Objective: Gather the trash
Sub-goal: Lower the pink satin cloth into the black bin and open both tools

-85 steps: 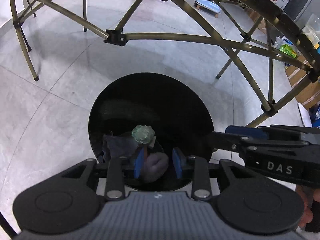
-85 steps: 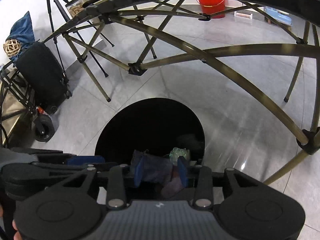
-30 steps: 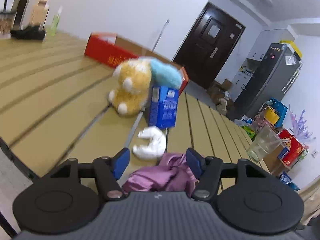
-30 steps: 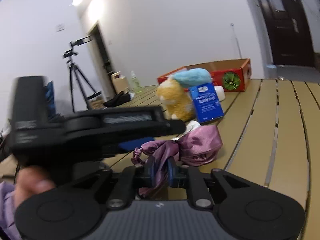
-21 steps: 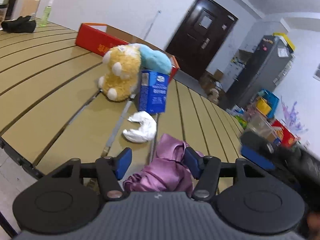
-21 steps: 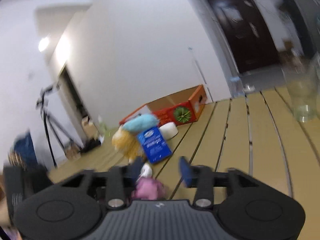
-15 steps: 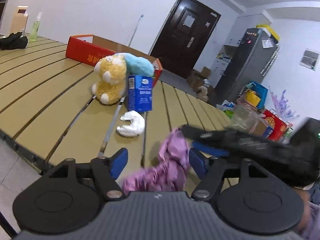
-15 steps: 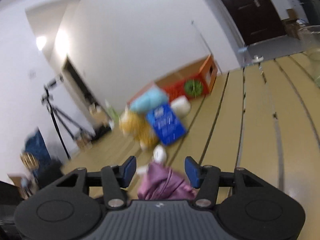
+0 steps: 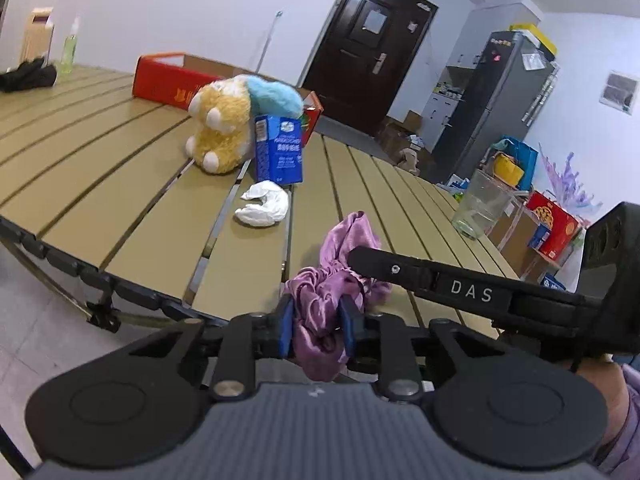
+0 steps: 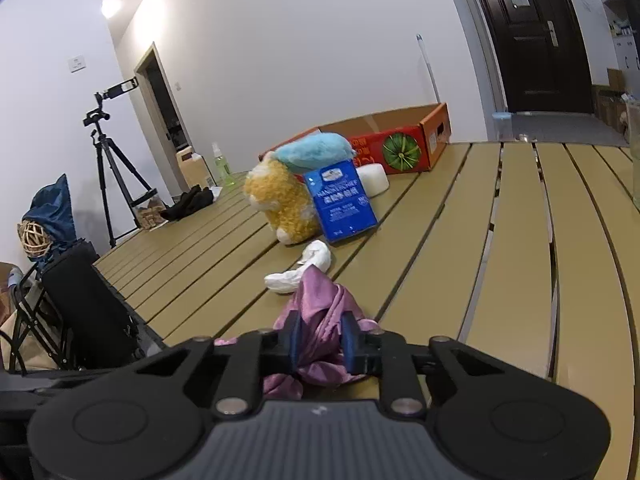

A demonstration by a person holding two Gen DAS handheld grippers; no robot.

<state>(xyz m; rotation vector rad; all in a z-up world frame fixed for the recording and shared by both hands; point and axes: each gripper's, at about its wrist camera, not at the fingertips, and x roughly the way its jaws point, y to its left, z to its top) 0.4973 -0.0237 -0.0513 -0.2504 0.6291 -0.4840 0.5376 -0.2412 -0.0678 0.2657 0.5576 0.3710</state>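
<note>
Between both tongs: purple cloth, pinched.

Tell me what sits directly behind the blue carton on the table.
Behind the blue carton a yellow plush toy with a light blue part leans; a white roll and red box stand further back, partly covered.

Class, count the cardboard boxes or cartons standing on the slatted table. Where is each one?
2. A blue carton stands upright against the plush toy; an open red box sits behind them at the table's far edge. Others may be hidden.
</note>
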